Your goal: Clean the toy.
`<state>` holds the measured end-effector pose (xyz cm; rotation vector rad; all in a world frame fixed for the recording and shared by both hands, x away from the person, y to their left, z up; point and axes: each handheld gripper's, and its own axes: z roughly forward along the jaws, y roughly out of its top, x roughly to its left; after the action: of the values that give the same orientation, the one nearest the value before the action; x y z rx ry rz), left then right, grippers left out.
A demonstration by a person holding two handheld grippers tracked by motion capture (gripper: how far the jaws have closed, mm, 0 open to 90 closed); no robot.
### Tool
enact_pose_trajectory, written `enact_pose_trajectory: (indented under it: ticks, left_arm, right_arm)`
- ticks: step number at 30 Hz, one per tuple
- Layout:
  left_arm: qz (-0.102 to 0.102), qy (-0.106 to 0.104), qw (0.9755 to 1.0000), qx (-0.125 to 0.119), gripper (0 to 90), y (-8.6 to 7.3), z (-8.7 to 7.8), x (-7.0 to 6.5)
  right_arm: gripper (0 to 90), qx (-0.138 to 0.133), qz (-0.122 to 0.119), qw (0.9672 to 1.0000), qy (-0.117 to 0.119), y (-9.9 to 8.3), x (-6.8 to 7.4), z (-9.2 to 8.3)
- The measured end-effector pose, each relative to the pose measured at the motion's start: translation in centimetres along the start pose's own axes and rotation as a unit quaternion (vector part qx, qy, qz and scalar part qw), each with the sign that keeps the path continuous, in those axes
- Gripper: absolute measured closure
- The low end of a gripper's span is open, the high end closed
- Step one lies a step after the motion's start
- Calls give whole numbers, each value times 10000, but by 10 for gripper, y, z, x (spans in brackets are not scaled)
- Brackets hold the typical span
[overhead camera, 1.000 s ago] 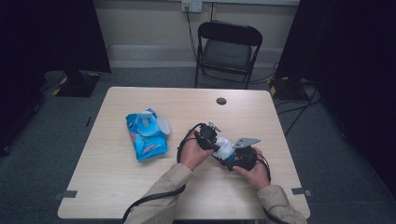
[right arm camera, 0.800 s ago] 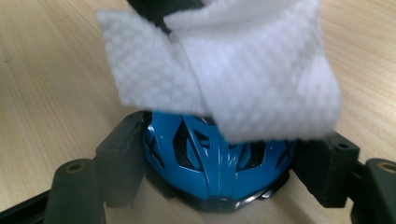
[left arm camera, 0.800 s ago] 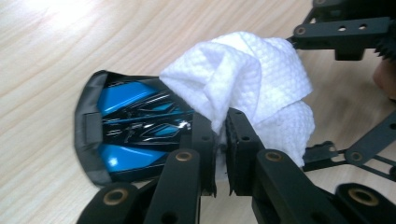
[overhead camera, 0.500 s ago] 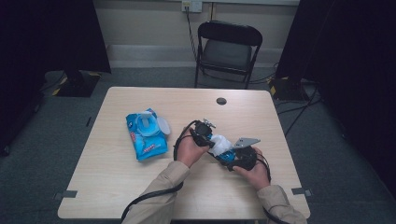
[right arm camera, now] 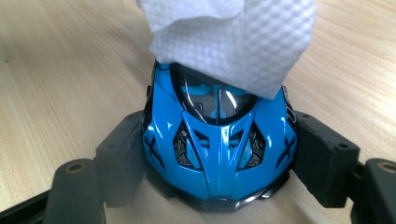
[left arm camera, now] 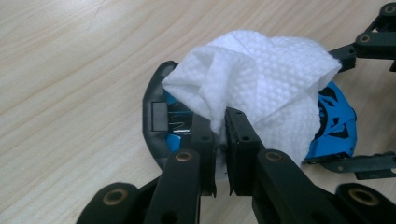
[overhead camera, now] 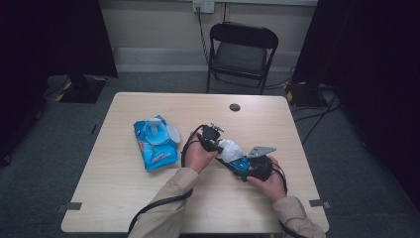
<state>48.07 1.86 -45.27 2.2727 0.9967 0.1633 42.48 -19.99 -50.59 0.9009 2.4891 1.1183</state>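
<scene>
A blue toy car (right arm camera: 219,149) with a dark windshield sits between the two pads of my right gripper (right arm camera: 219,135), which is shut on its sides just above the table. A white wet wipe (left arm camera: 261,84) is draped over the car's far end, and my left gripper (left arm camera: 219,121) is shut on a fold of it. In the high view, the left gripper (overhead camera: 222,147), the wipe (overhead camera: 230,149), the car (overhead camera: 241,162) and the right gripper (overhead camera: 243,166) are bunched together right of the table's middle. The wipe hides part of the car.
A blue pack of wipes (overhead camera: 154,144) with its lid flipped open lies on the left half of the wooden table (overhead camera: 124,198). A small black disc (overhead camera: 235,107) sits near the far edge. A black folding chair (overhead camera: 241,49) stands beyond the table.
The left gripper with the wipe has shifted a little to the left over the car. The right gripper and the car have stayed in place.
</scene>
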Motion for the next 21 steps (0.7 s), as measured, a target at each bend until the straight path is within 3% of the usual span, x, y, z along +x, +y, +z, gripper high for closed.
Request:
enact_pose_trajectory:
  ticks: [10,15,21]
  left_arm:
    - [-99,121,9999,-34,836,-1,-3,11]
    - [-54,160,9999,2,837,-1,-4,10]
    - [-100,321,9994,-37,837,-1,-11,15]
  right_arm:
    - [255,-1,0,10000,-1,0,0,0]
    - [255,0,-2,10000,0,0,0,0]
    - [255,1,1,10000,0,0,0,0]
